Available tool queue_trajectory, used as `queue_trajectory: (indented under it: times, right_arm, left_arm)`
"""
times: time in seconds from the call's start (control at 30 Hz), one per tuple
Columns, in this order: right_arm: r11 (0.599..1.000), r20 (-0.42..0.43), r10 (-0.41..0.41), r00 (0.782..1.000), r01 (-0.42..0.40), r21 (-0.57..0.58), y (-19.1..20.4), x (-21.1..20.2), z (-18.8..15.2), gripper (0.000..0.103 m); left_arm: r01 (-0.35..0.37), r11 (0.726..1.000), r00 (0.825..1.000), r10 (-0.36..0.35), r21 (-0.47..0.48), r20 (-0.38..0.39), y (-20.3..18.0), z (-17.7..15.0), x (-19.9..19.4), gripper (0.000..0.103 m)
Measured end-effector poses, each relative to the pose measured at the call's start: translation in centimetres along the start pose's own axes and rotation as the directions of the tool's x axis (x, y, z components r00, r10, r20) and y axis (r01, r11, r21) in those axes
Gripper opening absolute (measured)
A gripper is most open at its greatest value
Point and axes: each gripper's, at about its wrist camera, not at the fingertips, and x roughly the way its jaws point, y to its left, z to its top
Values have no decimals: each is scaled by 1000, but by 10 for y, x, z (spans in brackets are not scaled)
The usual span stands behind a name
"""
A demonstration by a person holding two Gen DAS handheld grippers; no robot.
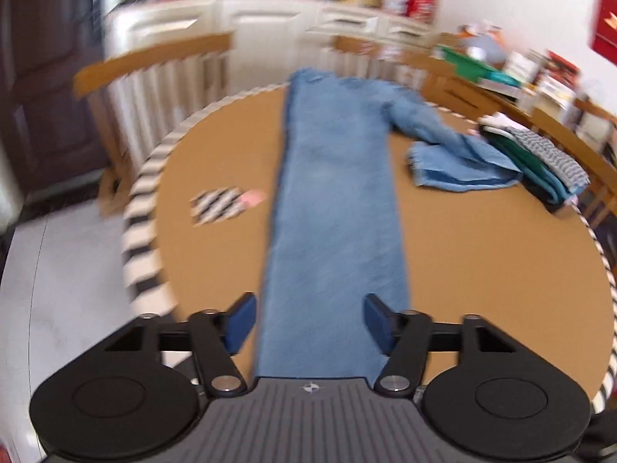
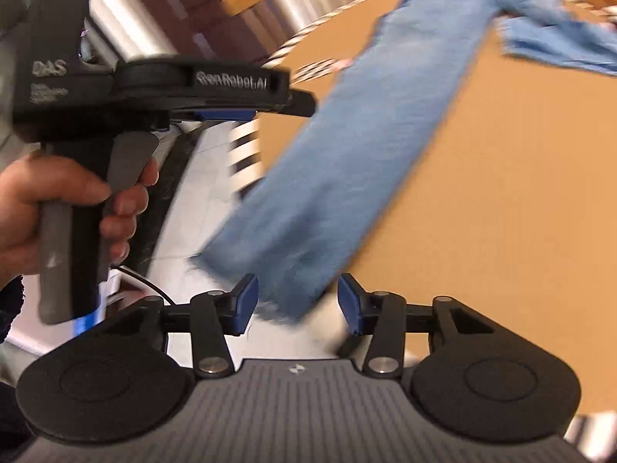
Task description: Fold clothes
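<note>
Item: one pair of blue jeans (image 1: 335,193), laid lengthwise on a round brown table (image 1: 482,270) edged with a black-and-white striped band; one leg is stretched straight from the near edge toward the far side, the other leg is seen bent away to the right and doubled on itself beside a stack of folded clothes (image 1: 540,162). Step in hand, as judged: the garment is being approached at its hem end before a fold; no fold of the straight leg is yet made. Left gripper (image 1: 308,324): jaws held wide apart, nothing between them, poised above the near end of the straight leg, which is framed between the blue pads; contact with the cloth cannot be confirmed. Right gripper (image 2: 296,303): jaws likewise apart and empty, set just short of the frayed hem, which overhangs the table edge in its view. The left gripper is also seen in the right wrist view, carried by the person's hand (image 2: 58,212) to the left of the hem. Next move, as judged: both hem corners are to be pinched and the leg carried toward the waistband. Both views are blurred.
</note>
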Motion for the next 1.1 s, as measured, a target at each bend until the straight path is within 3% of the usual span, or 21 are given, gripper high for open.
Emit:
queue_trajectory:
  times: [0.07,0.1,0.17,0.27,0.4,0.53,0.6,0.7,0.73,0.77,0.87,0.97,1.03,1.1]
  right_arm:
    - [995,59,-96,994,93,44,-19,-19,8,53]
    - [989,93,-138,986,132,69,-29,-27,14,55]
    - [973,152,-217,964,200,114,-51,-39,30,60]
    - [955,235,-291,927,266,130,-84,-41,64,60]
    - [931,271,-364,891,342,124,-127,-3,125,59]
    - [927,245,-373,895,367,74,-153,56,185,60]
    - [922,245,-381,891,388,23,-162,85,207,64]
    - [902,242,-397,885,425,-74,-170,119,227,62]
    - [904,229,-388,893,417,-94,-176,127,229,46]
    - [908,210,-376,903,404,-111,-182,134,231,15]
    - [948,206,-294,933,313,-61,-200,119,226,4]
    - [980,232,-175,957,193,-57,-210,73,201,4]
    - [990,228,-106,968,125,-70,-208,38,177,4]
    - [996,202,-35,979,52,-75,-203,4,149,4]
  left_arm:
    - [12,999,1000,-12,42,-16,-15,2,21,26]
    - [16,999,999,-14,42,-46,-20,1,32,9]
    - [24,1000,993,-22,9,-117,-24,-3,52,6]
    - [13,1000,990,-15,-15,-137,-27,-11,61,5]
    - [-31,999,987,33,15,-156,-36,-9,63,6]
    - [-67,996,976,55,-54,-209,-35,-1,65,6]
    - [-91,992,969,68,-88,-236,-34,3,67,6]
    - [-134,983,959,98,-123,-268,-35,9,67,6]
    - [-149,980,955,108,-133,-276,-36,11,67,6]
    - [-161,977,952,117,-137,-285,-37,12,67,7]
    - [-181,971,942,126,-154,-310,-38,17,68,11]
    - [-199,964,934,132,-176,-332,-39,20,67,20]
    - [-171,968,938,103,-183,-331,-45,22,67,38]
    - [-107,979,946,47,-174,-319,-56,21,65,38]
